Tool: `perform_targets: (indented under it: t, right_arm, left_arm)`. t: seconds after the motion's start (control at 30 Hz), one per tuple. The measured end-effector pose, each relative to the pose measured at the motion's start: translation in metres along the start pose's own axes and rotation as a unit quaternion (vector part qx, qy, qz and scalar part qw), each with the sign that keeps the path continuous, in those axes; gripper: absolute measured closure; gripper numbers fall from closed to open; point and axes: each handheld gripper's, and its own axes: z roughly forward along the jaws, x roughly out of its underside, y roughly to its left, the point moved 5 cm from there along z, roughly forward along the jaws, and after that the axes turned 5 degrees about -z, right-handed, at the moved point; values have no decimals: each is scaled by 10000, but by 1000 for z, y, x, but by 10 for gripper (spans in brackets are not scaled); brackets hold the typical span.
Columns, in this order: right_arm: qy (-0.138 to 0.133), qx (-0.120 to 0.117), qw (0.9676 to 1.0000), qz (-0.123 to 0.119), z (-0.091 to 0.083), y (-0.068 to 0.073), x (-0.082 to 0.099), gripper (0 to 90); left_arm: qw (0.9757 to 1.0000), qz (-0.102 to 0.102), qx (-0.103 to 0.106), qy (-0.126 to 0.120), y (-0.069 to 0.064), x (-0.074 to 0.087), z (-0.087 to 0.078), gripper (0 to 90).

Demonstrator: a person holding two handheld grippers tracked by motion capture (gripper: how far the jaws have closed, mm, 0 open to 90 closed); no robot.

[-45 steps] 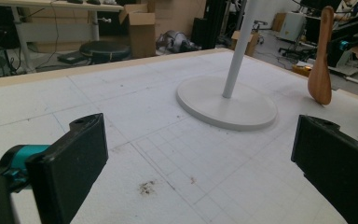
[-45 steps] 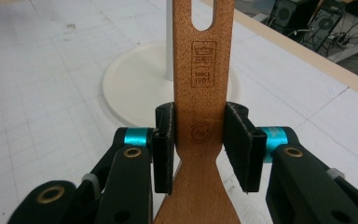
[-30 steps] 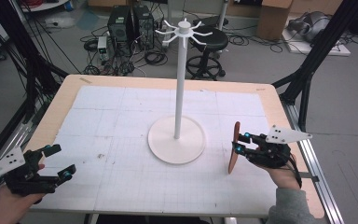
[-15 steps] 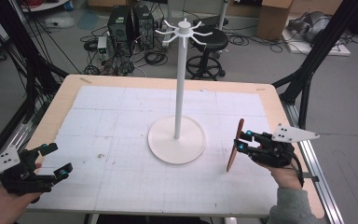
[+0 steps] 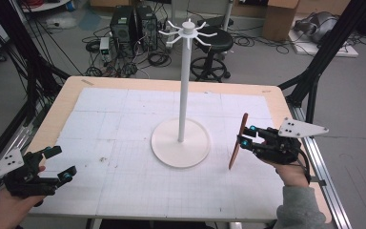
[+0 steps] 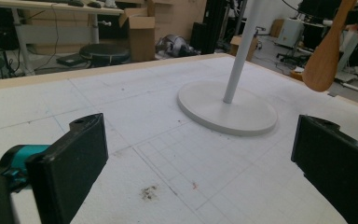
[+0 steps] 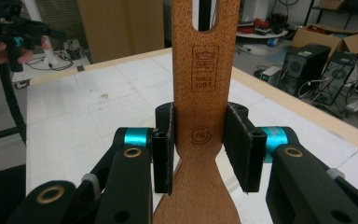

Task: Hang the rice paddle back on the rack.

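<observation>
wooden spatula (image 7: 200, 93) clamped in the right tongs (image 7: 200, 144), both black pads pressed flat against the narrow neck of its handle, stamped logo facing us and the hanging slot just above the grip. from the high view the wooden spatula (image 5: 238, 141) stands nearly upright, tilted a little, sitting at the tip of the right tongs (image 5: 246, 137), lifted off the worktop (image 5: 124, 119) with the paddle end pointing down. just beyond it, on the far side from the right hand (image 5: 290, 172), sits the white stand (image 5: 182, 95), round base flat on the worktop, tall pole up to a ring of hooks at the top. spatula and base are near each other but apart. over on the other side, the left tongs (image 5: 59, 164) are released, jaws spread wide with nothing between them, hovering low near the near-left corner of the worktop, well apart from the stand. from the left gripper view, the stand (image 6: 233, 93) lies ahead of those open jaws and the spatula's paddle (image 6: 324, 60) hangs beyond it.
</observation>
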Motion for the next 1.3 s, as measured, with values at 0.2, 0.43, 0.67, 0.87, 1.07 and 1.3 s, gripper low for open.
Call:
perform_targets:
  t: [0.2, 0.43, 0.67, 0.87, 1.07, 1.3]
  right_arm:
    - [-146, 78, 9999, -23, 0, -5, -19, 653]
    - [-284, 211, 9993, 97, -2, -18, -33, 653]
    - [-536, 259, 9982, 115, -3, -18, -52, 653]
    - [-567, 285, 9980, 46, 2, -19, -69, 653]
    - [-598, 293, 9978, 41, 10, -20, -84, 653]
    - [-582, 299, 9978, -37, 18, -19, -101, 653]
  left_arm:
    - [10000, 15, 20, -9, -2, -1, 1, 40]
    - [10000, 13, 12, 29, -1, 1, 2, 41]
    - [10000, 16, 32, 57, -3, 2, 4, 41]
    - [9999, 47, 77, 45, -5, 0, 5, 41]
    - [9999, 42, 93, 35, -5, -1, 5, 41]
    - [9999, 36, 91, 43, -4, 0, 5, 41]
